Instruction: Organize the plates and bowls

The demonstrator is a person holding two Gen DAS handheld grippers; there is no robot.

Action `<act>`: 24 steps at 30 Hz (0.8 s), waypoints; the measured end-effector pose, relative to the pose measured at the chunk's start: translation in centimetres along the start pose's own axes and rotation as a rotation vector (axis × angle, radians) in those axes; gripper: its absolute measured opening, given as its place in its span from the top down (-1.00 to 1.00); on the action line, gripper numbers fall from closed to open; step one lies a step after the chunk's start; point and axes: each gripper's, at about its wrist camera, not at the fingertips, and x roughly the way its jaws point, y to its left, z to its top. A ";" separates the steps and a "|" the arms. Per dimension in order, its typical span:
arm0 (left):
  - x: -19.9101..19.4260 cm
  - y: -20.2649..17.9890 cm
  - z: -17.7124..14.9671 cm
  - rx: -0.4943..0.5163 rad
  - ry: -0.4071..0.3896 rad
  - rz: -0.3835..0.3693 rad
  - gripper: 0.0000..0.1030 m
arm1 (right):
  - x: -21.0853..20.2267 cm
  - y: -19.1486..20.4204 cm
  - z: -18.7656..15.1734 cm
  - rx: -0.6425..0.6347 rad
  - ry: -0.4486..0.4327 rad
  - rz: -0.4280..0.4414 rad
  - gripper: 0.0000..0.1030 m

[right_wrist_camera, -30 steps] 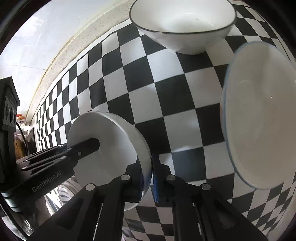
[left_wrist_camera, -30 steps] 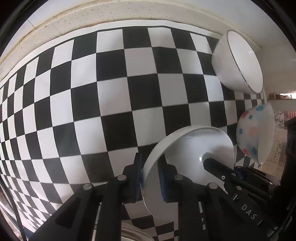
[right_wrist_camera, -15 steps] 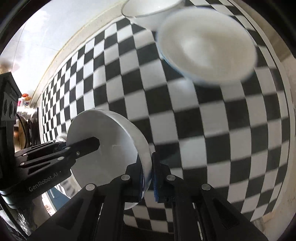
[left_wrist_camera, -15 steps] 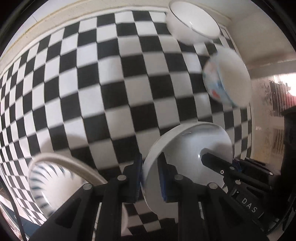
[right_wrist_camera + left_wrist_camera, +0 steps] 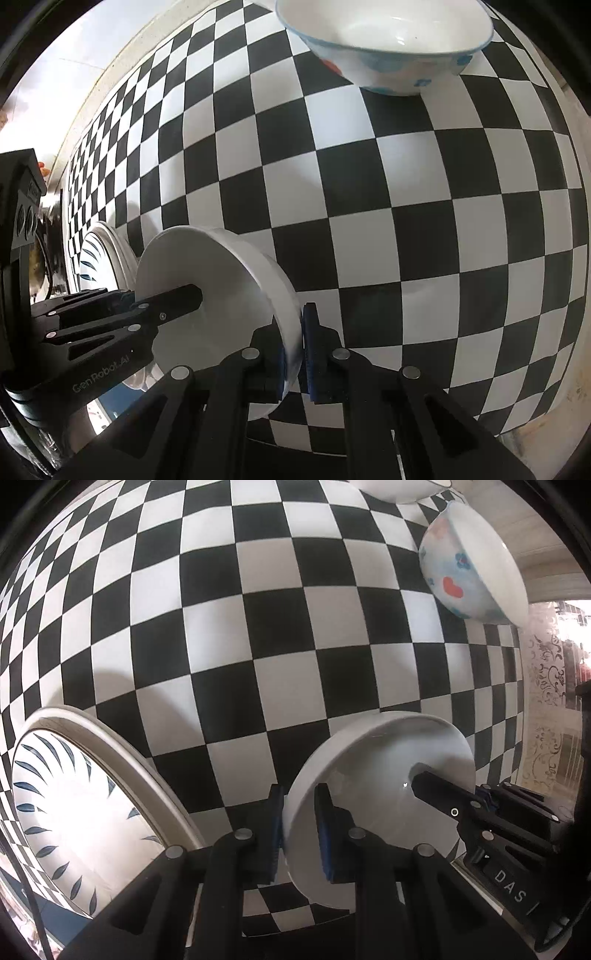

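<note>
Both grippers hold one small white dish [image 5: 376, 797] between them, above the black-and-white checkered mat [image 5: 258, 635]. The left gripper [image 5: 298, 834] pinches the dish's rim, one blue pad on the outside of the wall and the other inside. The right gripper [image 5: 293, 354] clamps the opposite edge the same way, its blue pads pressed on either side of the thin rim. In the left wrist view the right gripper's black finger reaches into the dish from the right side; in the right wrist view the left gripper's finger lies across the dish's white surface from the left. Whether the dish touches the mat below it cannot be told.

Taking the dish as the landmark: to its left in the left wrist view lies a large plate with blue leaf marks [image 5: 74, 812] around its inner ring, resting on the mat, close beside the dish. The same plate shows behind the dish, at its left, in the right wrist view [image 5: 99, 258].

Well beyond the dish, toward the far side of the mat, stands a flowered bowl [image 5: 388, 48] with blue and red blotches on its outside, upright and empty. Farther than that bowl, at the very top edge of the left wrist view, a plain white bowl [image 5: 399, 489] is partly visible.
</note>
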 end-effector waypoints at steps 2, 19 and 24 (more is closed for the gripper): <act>0.0 0.8 0.1 0.000 0.006 0.004 0.71 | 0.5 0.5 0.3 -0.002 0.009 -0.004 0.81; -5.4 -1.3 -2.3 -0.011 -0.108 0.098 0.67 | -3.4 -1.8 1.3 0.004 -0.027 0.015 0.13; -8.3 -3.7 0.9 0.046 -0.190 0.108 0.45 | -7.1 -3.0 3.0 -0.007 -0.124 -0.012 -0.32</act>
